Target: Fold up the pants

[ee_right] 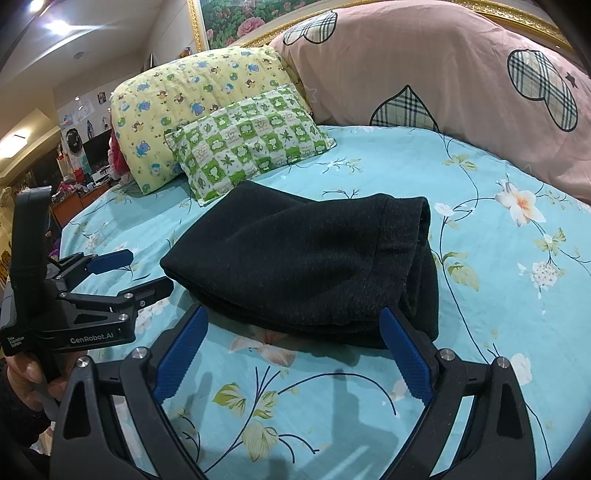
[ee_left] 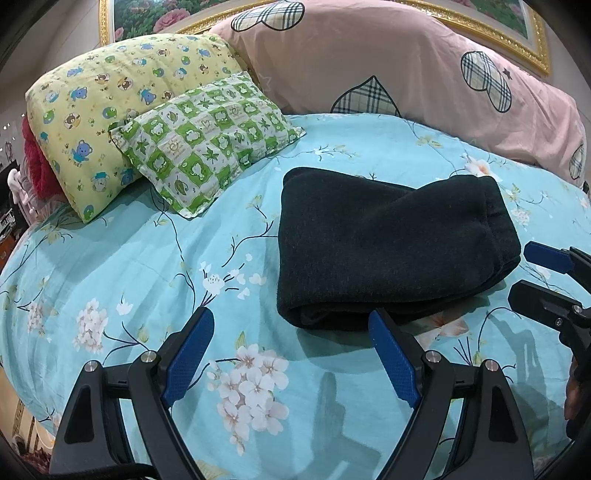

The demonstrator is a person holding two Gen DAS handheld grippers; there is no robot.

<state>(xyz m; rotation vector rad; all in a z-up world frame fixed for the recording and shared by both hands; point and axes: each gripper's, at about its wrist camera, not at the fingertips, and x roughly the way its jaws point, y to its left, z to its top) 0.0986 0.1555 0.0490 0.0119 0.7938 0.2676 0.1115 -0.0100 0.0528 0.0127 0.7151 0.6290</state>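
The dark pants (ee_left: pixel 388 247) lie folded into a thick rectangle on the light blue flowered bedsheet (ee_left: pixel 129 266). They also show in the right wrist view (ee_right: pixel 306 262). My left gripper (ee_left: pixel 291 325) is open and empty, just short of the bundle's near left corner. My right gripper (ee_right: pixel 293 325) is open and empty at the bundle's near edge. The right gripper shows at the right edge of the left wrist view (ee_left: pixel 532 273), and the left gripper shows at the left of the right wrist view (ee_right: pixel 147 269). Neither touches the pants.
A green checked pillow (ee_left: pixel 207 144) leans on a yellow bear-print pillow (ee_left: pixel 99 99) at the back left. A pink quilt (ee_left: pixel 406 62) with plaid hearts lies along the headboard. A flower painting in a gold frame (ee_left: pixel 524 22) hangs behind.
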